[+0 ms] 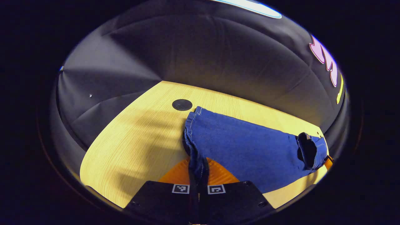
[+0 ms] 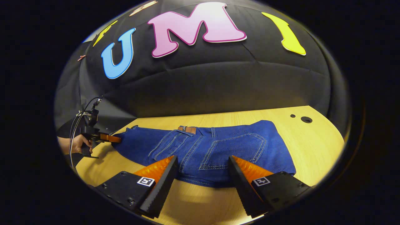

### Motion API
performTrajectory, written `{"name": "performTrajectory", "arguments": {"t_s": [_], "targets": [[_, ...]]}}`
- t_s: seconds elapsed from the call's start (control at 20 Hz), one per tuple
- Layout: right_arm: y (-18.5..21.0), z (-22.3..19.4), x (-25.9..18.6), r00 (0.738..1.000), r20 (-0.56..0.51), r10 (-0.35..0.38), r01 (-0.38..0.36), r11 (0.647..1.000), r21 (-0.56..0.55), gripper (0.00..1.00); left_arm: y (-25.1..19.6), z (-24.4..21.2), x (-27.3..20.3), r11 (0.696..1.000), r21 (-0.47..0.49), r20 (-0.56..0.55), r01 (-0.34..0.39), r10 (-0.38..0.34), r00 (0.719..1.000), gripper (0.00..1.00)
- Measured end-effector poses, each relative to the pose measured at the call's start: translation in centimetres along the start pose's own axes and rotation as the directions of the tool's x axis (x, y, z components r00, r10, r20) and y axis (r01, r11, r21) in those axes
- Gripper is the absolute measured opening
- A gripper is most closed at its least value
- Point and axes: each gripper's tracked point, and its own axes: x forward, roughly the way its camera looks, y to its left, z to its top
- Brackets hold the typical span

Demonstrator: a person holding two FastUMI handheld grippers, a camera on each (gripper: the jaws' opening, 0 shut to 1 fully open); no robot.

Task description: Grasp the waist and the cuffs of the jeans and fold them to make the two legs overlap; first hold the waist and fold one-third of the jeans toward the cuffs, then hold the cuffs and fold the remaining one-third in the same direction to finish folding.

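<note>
Blue jeans (image 2: pixel 203 147) lie flat across the wooden table (image 2: pixel 312 150) at frame centre, legs overlapped. The left gripper (image 1: pixel 198 175) pinches the cuff edge; the right gripper (image 2: pixel 203 175), jaws spread, hovers at the waist. An uneven lift could likely skew the fold.

In the left gripper view, the left gripper (image 1: pixel 198 175) has its fingers closed on the cuffs (image 1: pixel 197 164), so the pinched denim is hidden between them. The far end of the jeans (image 1: pixel 250 150) runs to the picture's edge, where the right gripper (image 1: pixel 328 162) is cut off. In the right gripper view, the near hem of the jeans is partly hidden behind the right gripper's fingers (image 2: pixel 250 172). The person's hand (image 2: pixel 76 144) is cut off by the picture's edge.
</note>
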Motion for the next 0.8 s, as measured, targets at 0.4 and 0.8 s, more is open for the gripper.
{"name": "performTrajectory", "arguments": {"t_s": [0.4, 0.8], "targets": [[-4.6, 4.3, -4.7, 0.996, 0.039, -0.084, 0.085, 0.996, -0.022, 0.97, -11.1, 7.0, -9.4, 0.991, 0.075, 0.162, 0.107, -0.118, 0.980, 0.06], [-11.8, 8.8, -11.0, 0.978, 0.067, -0.199, 0.201, 0.979, -0.017, 0.97, -30.2, 8.2, -15.8, 0.957, 0.130, 0.155, 0.258, -0.276, 0.948, 0.06]]}}
